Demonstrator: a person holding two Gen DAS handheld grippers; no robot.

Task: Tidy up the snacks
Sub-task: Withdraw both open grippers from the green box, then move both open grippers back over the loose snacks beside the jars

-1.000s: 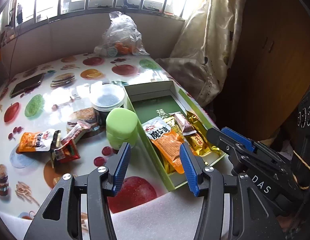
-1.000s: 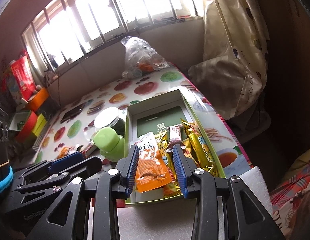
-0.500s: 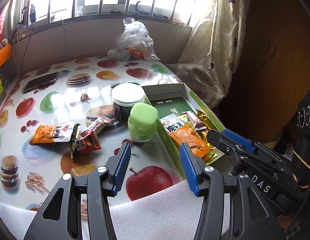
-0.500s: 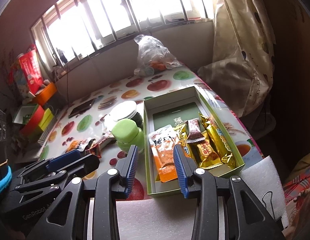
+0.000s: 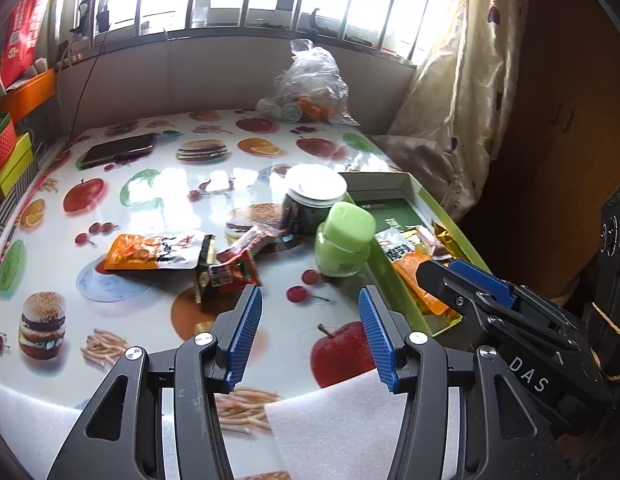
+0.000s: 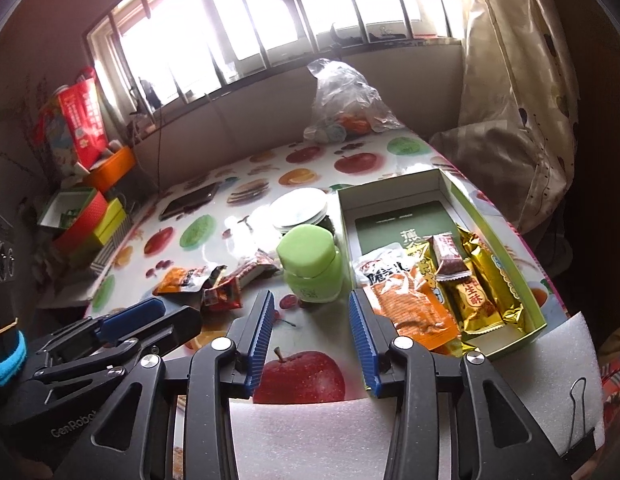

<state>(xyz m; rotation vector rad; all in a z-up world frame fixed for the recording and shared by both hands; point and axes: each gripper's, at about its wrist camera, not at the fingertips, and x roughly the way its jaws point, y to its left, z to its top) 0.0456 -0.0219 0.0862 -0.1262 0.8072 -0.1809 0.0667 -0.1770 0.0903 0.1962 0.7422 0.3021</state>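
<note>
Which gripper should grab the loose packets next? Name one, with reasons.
Left. The left gripper is open and faces the packets directly; the right gripper, also open, faces the green jar and box.

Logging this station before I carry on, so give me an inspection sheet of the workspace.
Surface: table under glossy fruit-print cloth.
Job's things: green box holds several snack packets; orange packet and red packets lie loose outside it.
Clutter: green jar, white-lidded jar, phone, plastic bag.
Grippers: left gripper and right gripper open, empty.
Cables: thin wire by the wall.
Surroundings: barred window, curtain.
</note>
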